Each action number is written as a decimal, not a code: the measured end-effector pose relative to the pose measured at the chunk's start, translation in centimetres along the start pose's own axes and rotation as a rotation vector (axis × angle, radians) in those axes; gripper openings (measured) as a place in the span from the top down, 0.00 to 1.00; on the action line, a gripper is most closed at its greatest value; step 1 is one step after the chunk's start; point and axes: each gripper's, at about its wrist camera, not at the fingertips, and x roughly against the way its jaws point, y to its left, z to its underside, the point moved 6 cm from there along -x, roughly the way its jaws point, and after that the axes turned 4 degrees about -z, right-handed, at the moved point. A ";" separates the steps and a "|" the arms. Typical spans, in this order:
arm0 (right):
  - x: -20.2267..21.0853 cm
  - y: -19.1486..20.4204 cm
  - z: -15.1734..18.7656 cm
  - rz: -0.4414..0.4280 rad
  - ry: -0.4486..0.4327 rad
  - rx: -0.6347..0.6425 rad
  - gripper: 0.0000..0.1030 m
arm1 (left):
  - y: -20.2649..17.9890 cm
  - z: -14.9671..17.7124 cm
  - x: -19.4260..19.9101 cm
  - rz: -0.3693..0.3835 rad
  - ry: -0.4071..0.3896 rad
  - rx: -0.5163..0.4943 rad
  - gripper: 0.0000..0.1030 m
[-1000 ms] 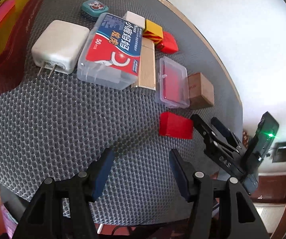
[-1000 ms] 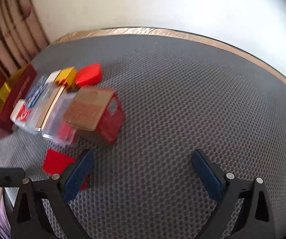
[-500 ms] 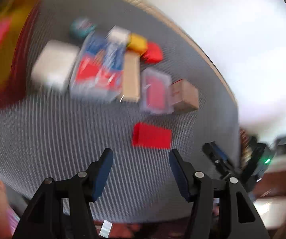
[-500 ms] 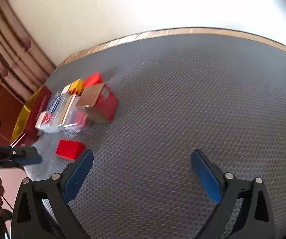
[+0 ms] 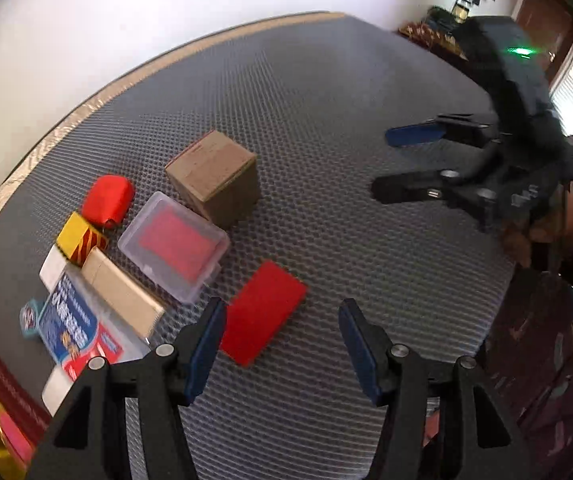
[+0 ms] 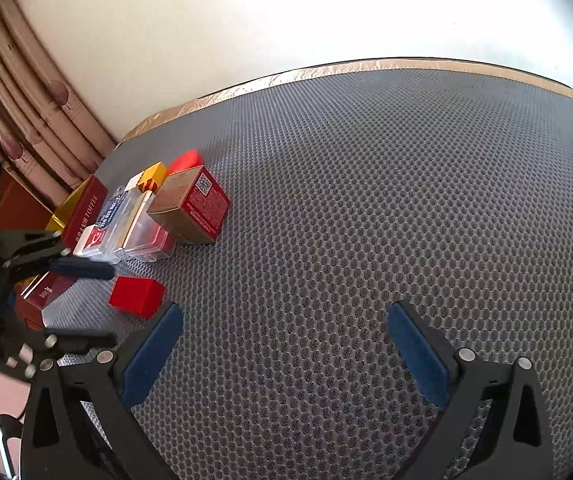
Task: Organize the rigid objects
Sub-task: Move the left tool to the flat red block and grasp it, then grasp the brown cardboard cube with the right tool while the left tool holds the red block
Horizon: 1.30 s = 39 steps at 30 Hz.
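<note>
A flat red box (image 5: 263, 312) lies alone on the grey mat, just in front of my left gripper (image 5: 282, 344), which is open and empty with its left finger beside the box. The box also shows in the right wrist view (image 6: 136, 295). Behind it, objects sit in a row: a brown carton (image 5: 216, 178), a clear case with a red insert (image 5: 174, 246), a tan box (image 5: 120, 296), a blue and red clear pack (image 5: 76, 336), a yellow block (image 5: 78, 238) and a red rounded piece (image 5: 108, 198). My right gripper (image 6: 284, 354) is open and empty over bare mat.
The round table's gold rim (image 5: 86, 106) runs along a white wall. A red and gold toffee box (image 6: 82, 210) and another red box (image 6: 42, 296) lie at the left edge. The right gripper appears in the left wrist view (image 5: 414, 164).
My left gripper has swung round toward the flat red box, which now lies close to its left finger. My right gripper has pulled back from the brown carton.
</note>
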 end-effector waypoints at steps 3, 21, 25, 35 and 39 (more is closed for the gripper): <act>-0.1 0.1 0.0 0.000 -0.002 -0.001 0.00 | 0.3 -0.5 -1.0 0.052 0.042 -0.005 0.42; -0.4 2.0 -1.9 -0.075 -0.011 0.065 0.00 | 0.7 2.0 0.7 0.067 -0.100 0.443 0.71; -0.8 6.5 -4.3 -0.103 0.023 0.362 0.00 | 0.3 3.1 2.3 0.061 -0.155 0.507 0.71; -6.1 11.1 -8.2 -0.043 0.252 0.877 0.01 | 1.5 11.1 6.3 0.156 -0.148 0.621 0.71; -7.7 11.9 -8.0 -0.052 0.364 0.987 0.03 | 3.1 11.4 6.3 0.187 -0.145 0.650 0.70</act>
